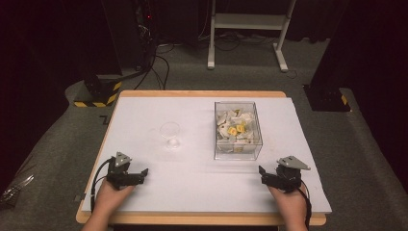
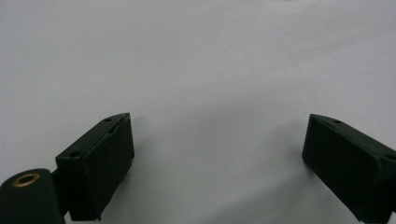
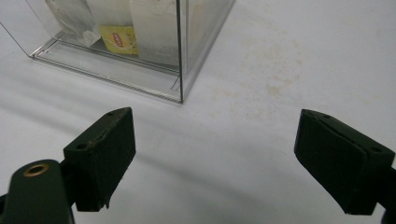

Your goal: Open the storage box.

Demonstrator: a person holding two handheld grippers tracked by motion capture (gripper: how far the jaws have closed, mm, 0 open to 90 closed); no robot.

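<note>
**rigwatcher:** Looking down at it, I'd call this the very start. One table (image 1: 144, 192), one clear box (image 1: 238, 144) of tea bags (image 1: 235, 129) right of centre, one small glass cup (image 1: 170, 134) standing left of it. I couldn't count the bags, too jumbled.

**tealeaf:** And your grippers?

**rigwatcher:** Two, both resting near my edge. Left gripper (image 1: 139, 174) was spread wide over bare table, holding nothing. Right gripper (image 3: 212, 158) was equally wide and empty, near the box's corner. My guess: right needed to lift over the wall and pinch one bag.
</note>
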